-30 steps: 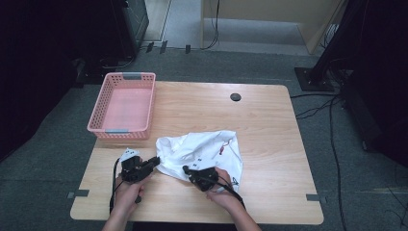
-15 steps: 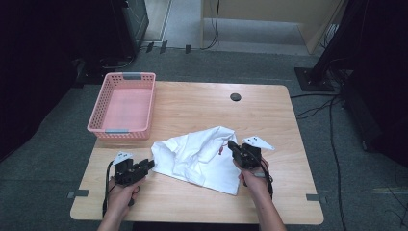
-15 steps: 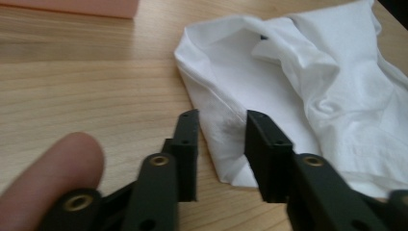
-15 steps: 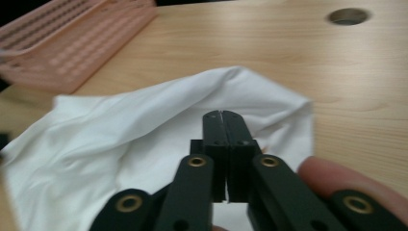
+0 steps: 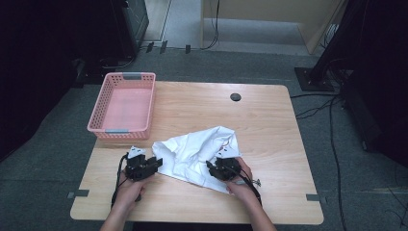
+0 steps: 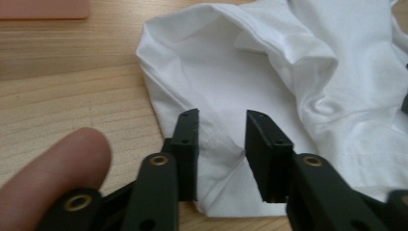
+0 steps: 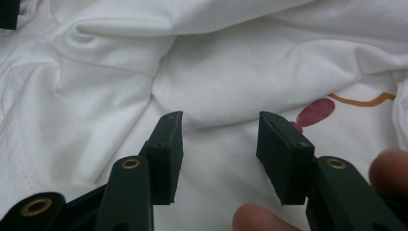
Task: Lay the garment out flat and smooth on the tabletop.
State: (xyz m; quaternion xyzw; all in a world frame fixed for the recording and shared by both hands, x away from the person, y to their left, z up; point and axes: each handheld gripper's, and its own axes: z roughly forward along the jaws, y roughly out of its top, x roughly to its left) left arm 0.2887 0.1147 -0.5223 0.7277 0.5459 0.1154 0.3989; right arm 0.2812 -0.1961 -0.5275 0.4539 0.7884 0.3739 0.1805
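Crumpled white cotton shirt (image 5: 197, 154) on grained wood table (image 5: 269, 120), left tool (image 6: 219, 144) and right tool (image 7: 219, 154) both just parted, pinching nothing

The crumpled white shirt (image 5: 199, 154) covers the near middle of the table (image 5: 269, 125), between the left gripper (image 5: 156, 163) and the right gripper (image 5: 210, 167). The far and right parts of the tabletop lie bare (only a small dark hole (image 5: 235, 96) sits there). The pink basket (image 5: 123, 106) blocks the far left corner, its inside free.
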